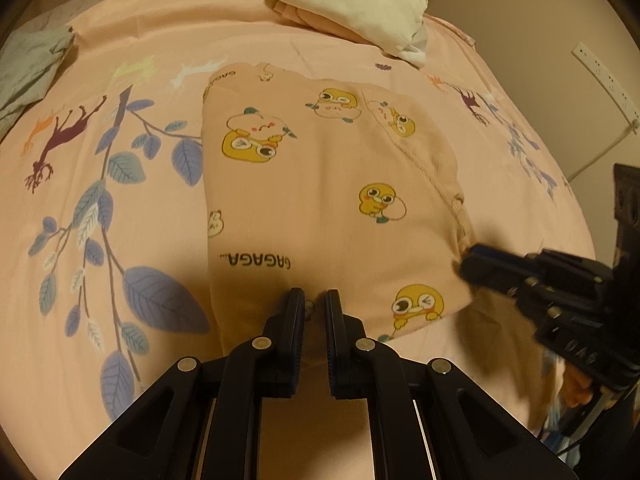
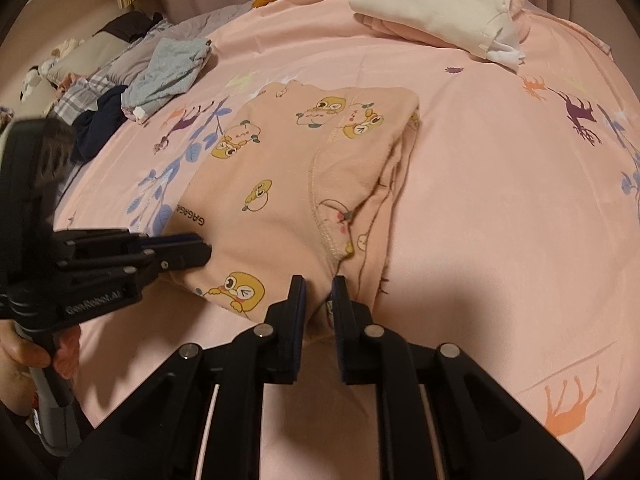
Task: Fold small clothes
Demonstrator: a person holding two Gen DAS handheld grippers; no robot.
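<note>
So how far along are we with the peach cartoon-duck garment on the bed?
Done: a folded cream and pink stack sits at the far side of the pink printed bedsheet. In hand: the peach cotton garment with yellow duck prints lies partly folded; the left gripper and right gripper each pinch its near edge. Left: finishing this fold, then the loose grey-blue cloth and the jumbled pile beyond.

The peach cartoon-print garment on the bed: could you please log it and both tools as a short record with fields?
garment: peach cartoon-print garment, partly folded, flat on pink bedsheet
left tool: shut on garment's near edge
right tool: pinching the near seam corner
background: folded cream and pink stack at far side
</note>
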